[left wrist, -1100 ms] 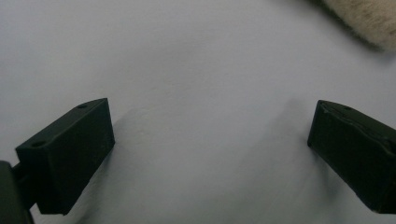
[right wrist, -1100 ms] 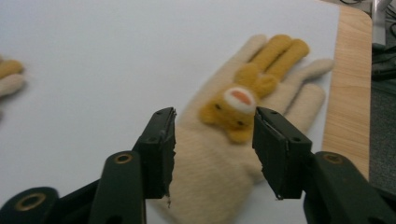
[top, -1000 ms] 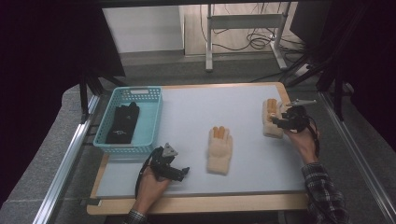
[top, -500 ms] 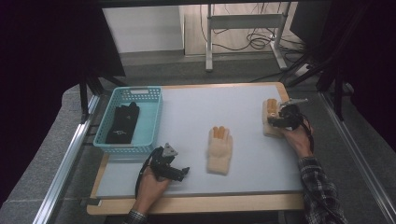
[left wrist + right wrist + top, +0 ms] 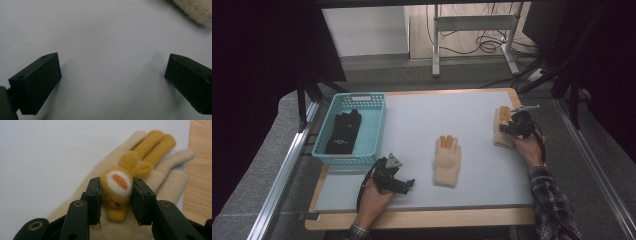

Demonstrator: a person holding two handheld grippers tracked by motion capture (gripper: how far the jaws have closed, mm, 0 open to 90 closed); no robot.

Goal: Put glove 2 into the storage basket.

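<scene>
- While the right hand-held gripper (image 5: 116, 202) has just been closing, its jaws now clamp the little plush animal sewn on the cream knitted glove with orange fingertips (image 5: 160, 172), at the right edge of the pale tabletop (image 5: 422, 120).
- Nothing lifted yet; the turquoise plastic basket (image 5: 374, 127) holds one black glove (image 5: 343, 132).
- Second cream glove (image 5: 447, 160) waits mid-table.
- Held glove's long axis runs away from the person, fingers pointing to the far edge.
- Left hand-held gripper (image 5: 112, 80) rests apart, empty.
</scene>
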